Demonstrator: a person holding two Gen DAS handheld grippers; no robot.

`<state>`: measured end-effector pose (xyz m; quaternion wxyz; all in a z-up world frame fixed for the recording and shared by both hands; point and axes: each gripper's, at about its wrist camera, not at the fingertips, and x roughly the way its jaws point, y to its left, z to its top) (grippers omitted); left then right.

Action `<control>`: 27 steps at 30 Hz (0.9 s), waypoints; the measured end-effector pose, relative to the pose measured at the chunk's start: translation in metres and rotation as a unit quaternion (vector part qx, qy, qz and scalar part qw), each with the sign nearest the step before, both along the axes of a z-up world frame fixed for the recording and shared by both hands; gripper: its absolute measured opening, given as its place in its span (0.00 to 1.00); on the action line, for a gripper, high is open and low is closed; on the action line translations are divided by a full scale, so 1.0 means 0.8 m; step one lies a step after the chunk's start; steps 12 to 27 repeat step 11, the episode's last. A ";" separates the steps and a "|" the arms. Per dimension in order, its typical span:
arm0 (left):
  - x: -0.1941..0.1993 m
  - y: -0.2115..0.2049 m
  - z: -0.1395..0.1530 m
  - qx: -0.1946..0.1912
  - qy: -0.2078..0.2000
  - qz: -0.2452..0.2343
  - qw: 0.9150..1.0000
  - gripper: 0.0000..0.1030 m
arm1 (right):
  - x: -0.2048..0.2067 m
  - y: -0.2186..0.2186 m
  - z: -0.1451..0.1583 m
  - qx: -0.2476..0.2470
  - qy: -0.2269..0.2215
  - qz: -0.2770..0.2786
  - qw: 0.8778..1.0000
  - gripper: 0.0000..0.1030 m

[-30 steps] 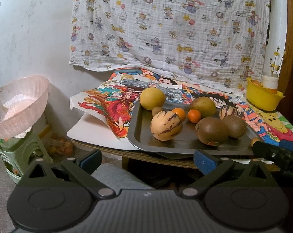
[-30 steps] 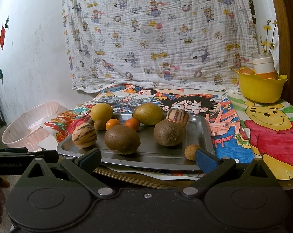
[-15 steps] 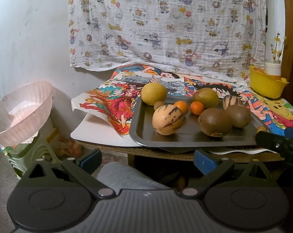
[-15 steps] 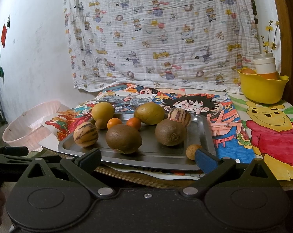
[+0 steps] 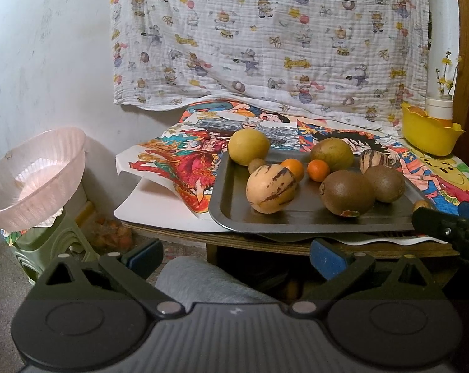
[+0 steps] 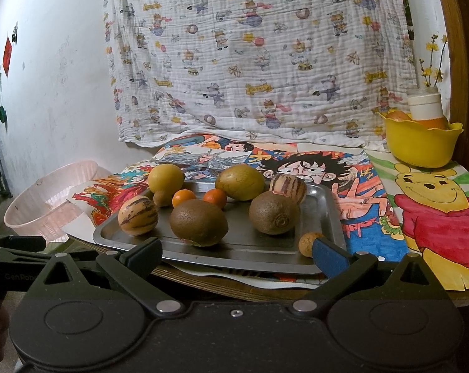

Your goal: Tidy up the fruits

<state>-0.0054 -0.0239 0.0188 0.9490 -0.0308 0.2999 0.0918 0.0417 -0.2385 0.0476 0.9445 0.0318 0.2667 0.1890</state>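
At the far left, off the table, a pink basket sits on a green stool, well apart from the fruit. The left gripper is held level and low in front of the table's near edge, above a grey-clad knee, pointing at the tray's left half; its jaws stand wide apart with nothing between the blue pads.

The metal tray lies on the cartoon posters along the near edge of the table. On it, from the left: a striped melon at the near left corner, a yellow lemon at the far left corner with a small brown fruit touching it, two small oranges side by side, a large kiwi near the front rim, a green-yellow fruit at the far rim, a second kiwi touching a second striped melon, and a small tan fruit at the near right corner.

The right gripper is also held level just before the near edge, jaws released and empty, its right pad just beside the tan fruit. A yellow bowl stands at the table's far right corner.
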 end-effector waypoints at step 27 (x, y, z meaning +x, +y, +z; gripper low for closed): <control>0.000 0.002 0.001 0.001 0.001 0.001 1.000 0.99 | -0.001 0.000 0.000 0.000 0.000 0.000 1.000 0.99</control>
